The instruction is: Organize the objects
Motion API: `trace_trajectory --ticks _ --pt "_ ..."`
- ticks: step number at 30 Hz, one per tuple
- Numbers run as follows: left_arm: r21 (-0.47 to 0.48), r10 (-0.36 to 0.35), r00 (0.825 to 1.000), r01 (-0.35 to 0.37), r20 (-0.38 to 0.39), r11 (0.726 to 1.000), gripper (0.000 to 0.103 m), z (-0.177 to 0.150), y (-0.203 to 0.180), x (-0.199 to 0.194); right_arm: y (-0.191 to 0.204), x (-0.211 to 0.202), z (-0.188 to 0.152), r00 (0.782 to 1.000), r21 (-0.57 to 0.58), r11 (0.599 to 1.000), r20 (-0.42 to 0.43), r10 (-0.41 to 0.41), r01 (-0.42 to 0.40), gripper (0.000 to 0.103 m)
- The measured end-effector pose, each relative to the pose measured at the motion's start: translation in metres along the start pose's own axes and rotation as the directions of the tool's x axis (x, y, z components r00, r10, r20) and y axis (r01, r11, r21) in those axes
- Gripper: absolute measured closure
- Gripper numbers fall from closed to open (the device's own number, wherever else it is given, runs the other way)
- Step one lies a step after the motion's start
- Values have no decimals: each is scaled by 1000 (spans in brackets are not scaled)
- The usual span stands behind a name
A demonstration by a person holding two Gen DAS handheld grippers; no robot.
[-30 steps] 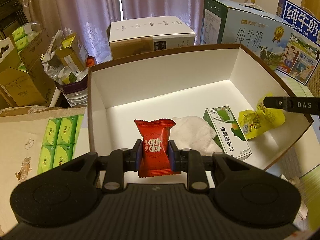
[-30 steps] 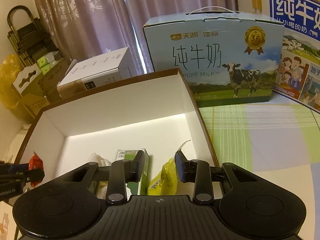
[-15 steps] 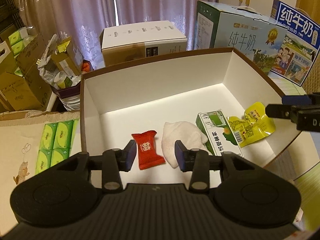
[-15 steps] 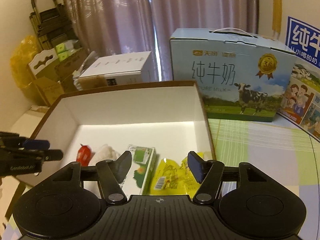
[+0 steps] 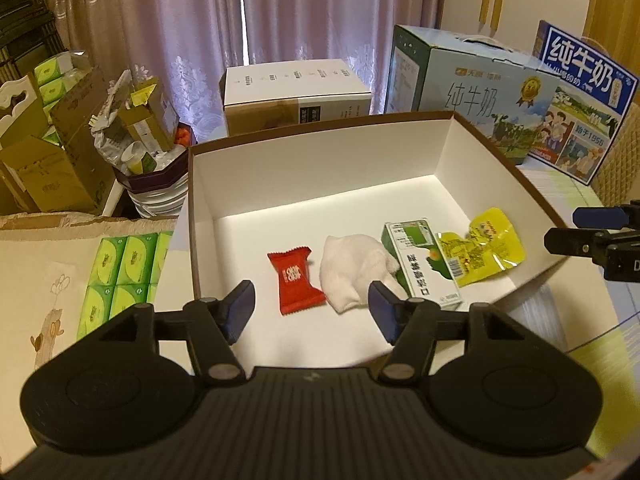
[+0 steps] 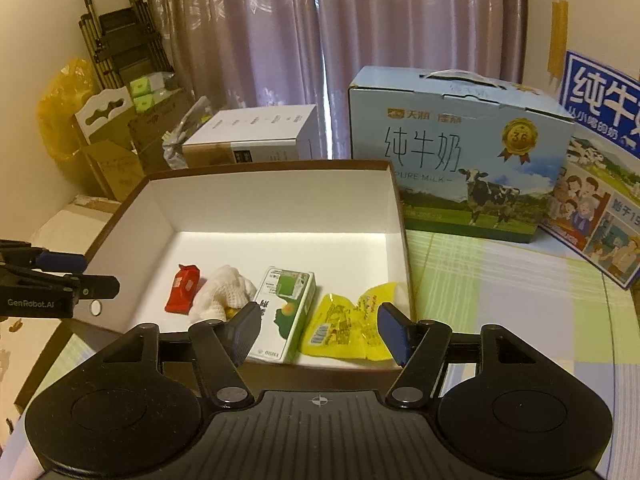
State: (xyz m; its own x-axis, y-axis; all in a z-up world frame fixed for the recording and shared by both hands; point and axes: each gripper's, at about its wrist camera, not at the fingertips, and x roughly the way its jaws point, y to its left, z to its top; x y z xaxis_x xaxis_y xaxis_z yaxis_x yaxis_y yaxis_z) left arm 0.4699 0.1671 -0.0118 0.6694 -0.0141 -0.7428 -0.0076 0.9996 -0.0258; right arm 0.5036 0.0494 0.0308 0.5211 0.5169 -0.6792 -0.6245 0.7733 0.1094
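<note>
1. The box (image 5: 320,152) is the landmark: open-topped, white inside, brown-edged, standing on the desk (image 6: 500,280) with its checked green cover.
2. Four things lie in a row on the box floor, near its front wall.
3. Seen from the left wrist, the red packet (image 5: 295,280) lies furthest left, flat and apart from the left wall.
4. The white cloth (image 5: 354,268) sits bunched just right of the packet, nearly touching it.
5. The green carton (image 5: 420,262) lies flat, right of the cloth and touching it.
6. The yellow pouch (image 5: 486,252) lies crumpled by the box's right wall, overlapping the carton's right edge.
7. The left tongs (image 5: 312,310) hang over the box's front edge, above the packet and cloth. Their jaws are opening and stand well apart, with nothing gripped between them.
8. The right tongs (image 6: 320,330) hang over the box's front right corner, above the carton (image 6: 286,312) and pouch (image 6: 348,328). Their jaws stand wide apart and hold nothing.
9. From the right wrist, the left tongs (image 6: 96,276) show beside the box's left wall.
10. Two milk cases (image 6: 460,160) stand behind and right of the box.
11. A white carton (image 5: 296,88) sits behind the box, before the curtain (image 5: 320,20).
</note>
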Motion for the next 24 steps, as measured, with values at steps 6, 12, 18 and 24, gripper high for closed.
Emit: trace_trajectory --ticks 6,12,18,24 --pt "-25 1 999 0 32 1000 39 -12 -6 -34 1 -27 -11 999 -5 999 6 36 -36 41" --pt "-26 -4 998 6 55 1000 37 -25 -15 -66 0 -50 -24 998 30 997 -3 69 -69 41" --pt "-33 -4 998 6 62 999 35 -42 -21 -89 -1 -68 -38 999 65 997 -12 44 -43 41" --pt "-56 -4 999 7 47 998 32 -65 -25 -103 -4 -81 -56 999 72 997 -22 44 -42 41"
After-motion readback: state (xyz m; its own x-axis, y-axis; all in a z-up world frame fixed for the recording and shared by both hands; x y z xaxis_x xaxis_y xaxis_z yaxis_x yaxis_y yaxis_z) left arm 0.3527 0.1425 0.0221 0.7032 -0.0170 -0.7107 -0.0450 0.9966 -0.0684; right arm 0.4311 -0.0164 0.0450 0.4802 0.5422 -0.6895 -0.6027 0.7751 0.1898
